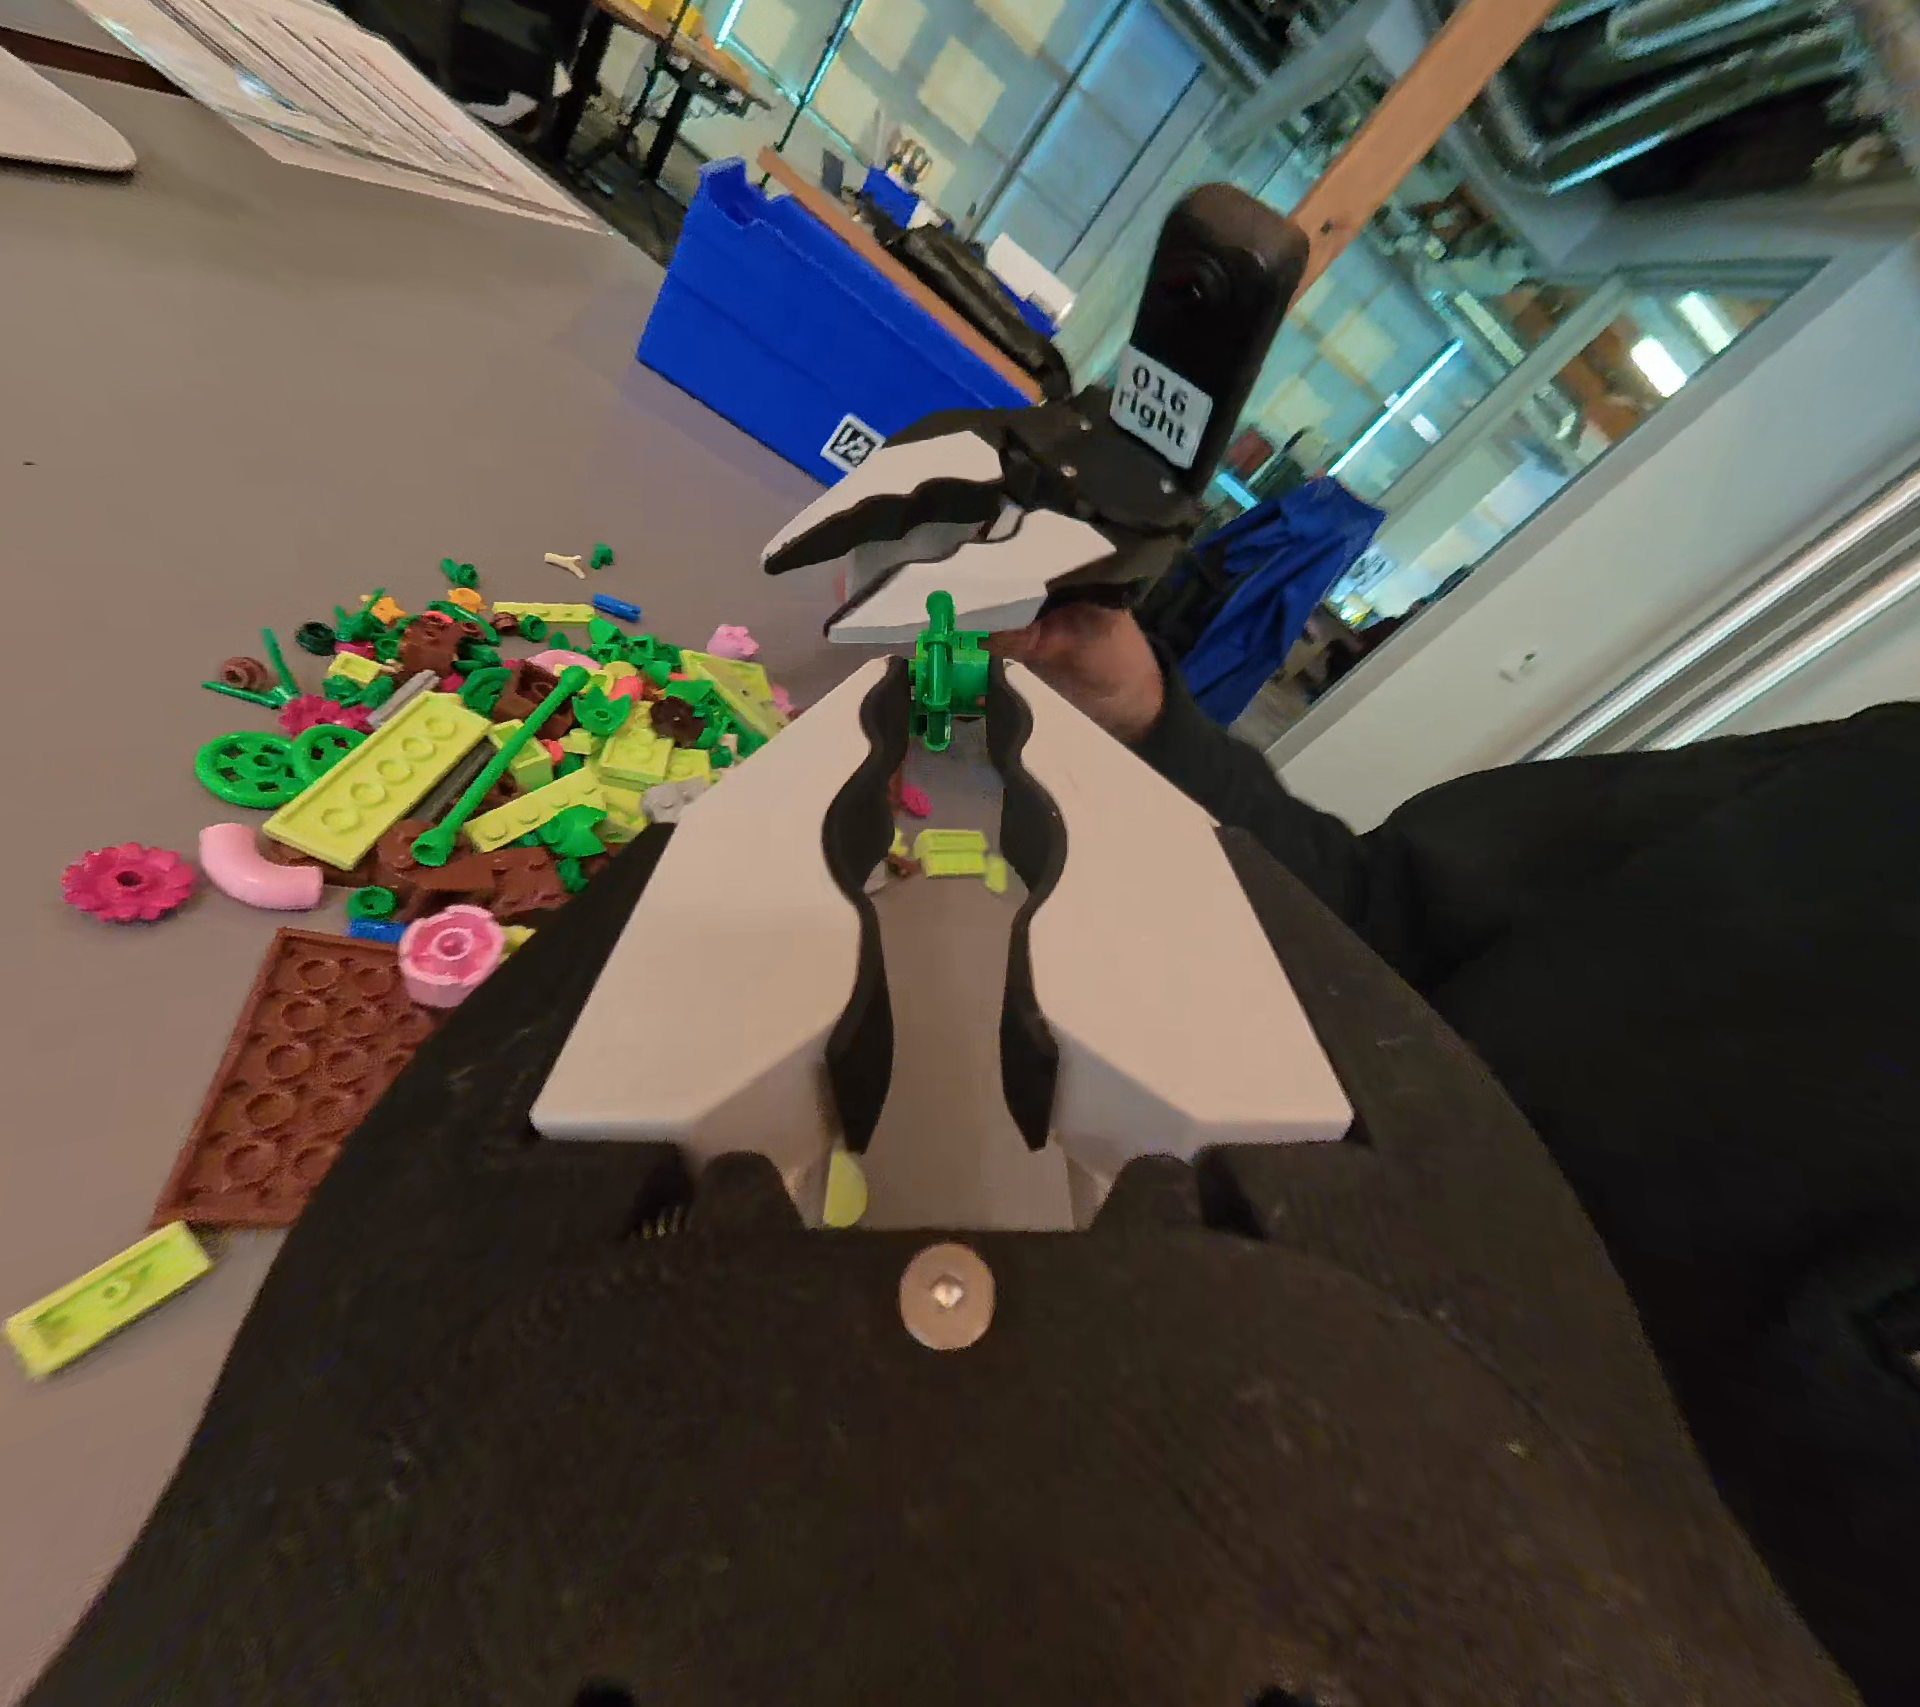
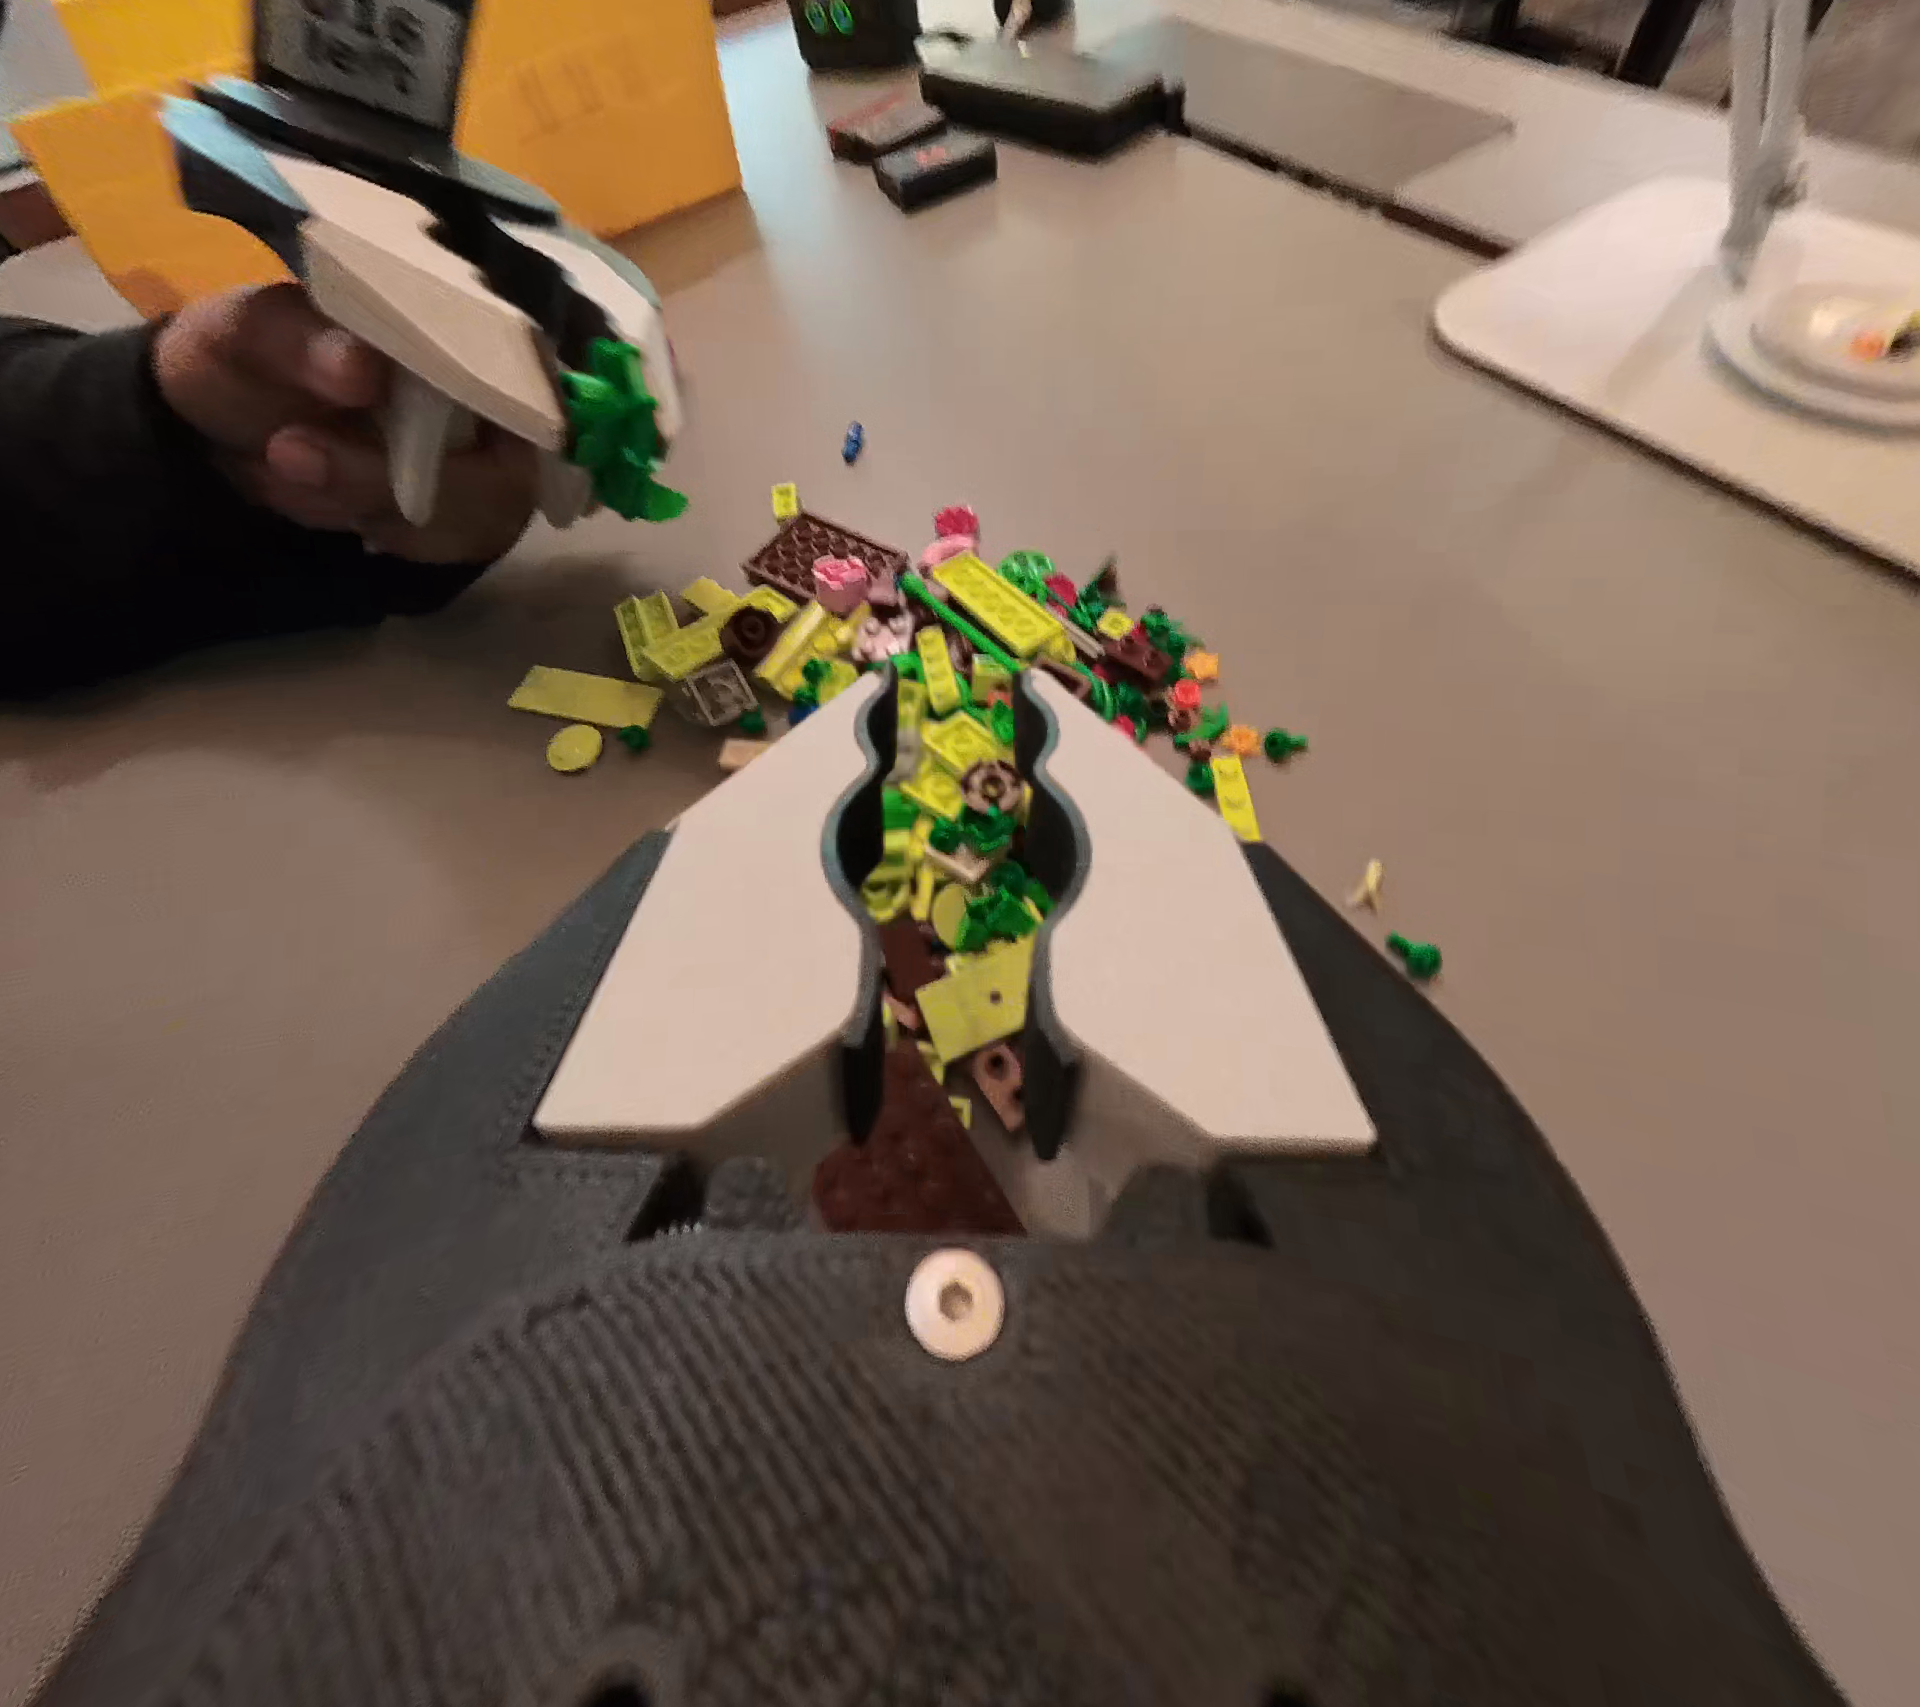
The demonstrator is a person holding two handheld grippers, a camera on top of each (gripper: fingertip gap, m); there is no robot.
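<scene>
Left wrist view first: the left gripper (image 1: 943,668) is pinched narrow at its very tips on a small bright-green plastic plant piece with a stem and leaf-like prongs (image 1: 940,701), and that piece is up in the air, clear of the grey worktop (image 1: 312,410). Just above it hangs the right gripper (image 1: 805,597), claw parted and empty, its lower finger right by the top of the green stem; touching or not, I cannot tell. A hand (image 1: 1091,670) in a dark sleeve grips its handle. Down on the worktop, well in from its edges, lies the loose pile of small plastic building pieces (image 1: 499,764) in lime, green, brown and pink, unsorted, with a brown studded plate (image 1: 291,1075) and a magenta flower disc (image 1: 127,880) at its near side. Over to the right wrist view, blurred: the right gripper (image 2: 954,686) hovers over that same pile (image 2: 935,618) with a moderate gap and nothing in it, while the left gripper (image 2: 613,431) carries the green piece (image 2: 618,452) to the left of the pile. Near the far edge sit a yellow plastic bin (image 2: 582,57) and a white stand base (image 2: 1662,369)
</scene>
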